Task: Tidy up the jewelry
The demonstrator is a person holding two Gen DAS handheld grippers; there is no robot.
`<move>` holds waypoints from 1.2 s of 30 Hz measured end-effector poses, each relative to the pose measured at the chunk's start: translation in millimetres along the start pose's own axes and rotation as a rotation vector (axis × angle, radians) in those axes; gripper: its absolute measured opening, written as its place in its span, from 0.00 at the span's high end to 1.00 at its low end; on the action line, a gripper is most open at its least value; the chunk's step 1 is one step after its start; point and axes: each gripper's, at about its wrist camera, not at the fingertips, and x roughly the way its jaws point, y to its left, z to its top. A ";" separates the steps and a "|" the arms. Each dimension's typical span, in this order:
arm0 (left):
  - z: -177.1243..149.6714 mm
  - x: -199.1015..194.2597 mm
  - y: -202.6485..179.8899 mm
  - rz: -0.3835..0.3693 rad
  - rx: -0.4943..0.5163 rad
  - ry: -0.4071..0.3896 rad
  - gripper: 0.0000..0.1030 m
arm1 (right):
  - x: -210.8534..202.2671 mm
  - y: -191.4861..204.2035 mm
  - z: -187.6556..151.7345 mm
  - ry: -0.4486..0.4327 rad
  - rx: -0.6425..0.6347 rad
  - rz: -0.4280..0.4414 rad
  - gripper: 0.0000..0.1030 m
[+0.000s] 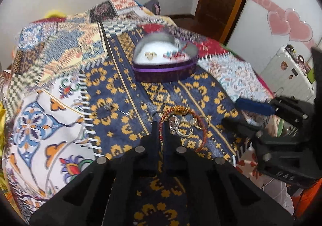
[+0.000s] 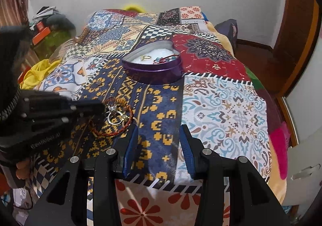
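On the bed, over a patchwork blanket (image 2: pixel 225 105), sits a purple heart-shaped tin (image 2: pixel 154 73) with its lid off; its point faces the far right and its lobes the near left in the right wrist view. Inside, on a white lining, lie a gold ring (image 1: pixel 150 55) toward the left and a small tangle of red and blue beaded jewelry (image 1: pixel 175 55) toward the right; the finer make of these pieces is too blurred to tell. Nearer, on the navy-and-yellow patch, lies a red braided bracelet (image 1: pixel 182 123), a loop lying mostly flat, its long axis running from near to far in the left wrist view. Within and beside the loop rest several silver rings (image 1: pixel 185 129) and a gold piece (image 1: pixel 182 112), touching one another. The left claw (image 1: pixel 161 125) is closed tight on the near-left part of the bracelet's cord, which runs up between its black fingers (image 1: pixel 155 131). A thin silver pin or chain (image 1: pixel 112 107) lies apart on the blanket to the left. The right claw (image 2: pixel 159 137), with blue pads (image 2: pixel 130 151), stands partly open and holds nothing, hovering over the blanket just right of the bracelet.
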 end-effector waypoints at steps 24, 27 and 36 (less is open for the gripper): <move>-5.1 -40.6 34.4 0.029 -0.061 -0.103 0.99 | 29.0 32.7 8.6 0.001 -0.128 -0.007 0.78; -2.4 -42.7 31.8 0.026 -0.056 -0.113 0.99 | 27.1 32.2 10.9 0.000 -0.107 -0.002 0.78; 11.8 -50.3 27.6 0.029 -0.057 -0.159 0.99 | 2.6 29.1 22.9 -0.063 -0.076 0.001 0.78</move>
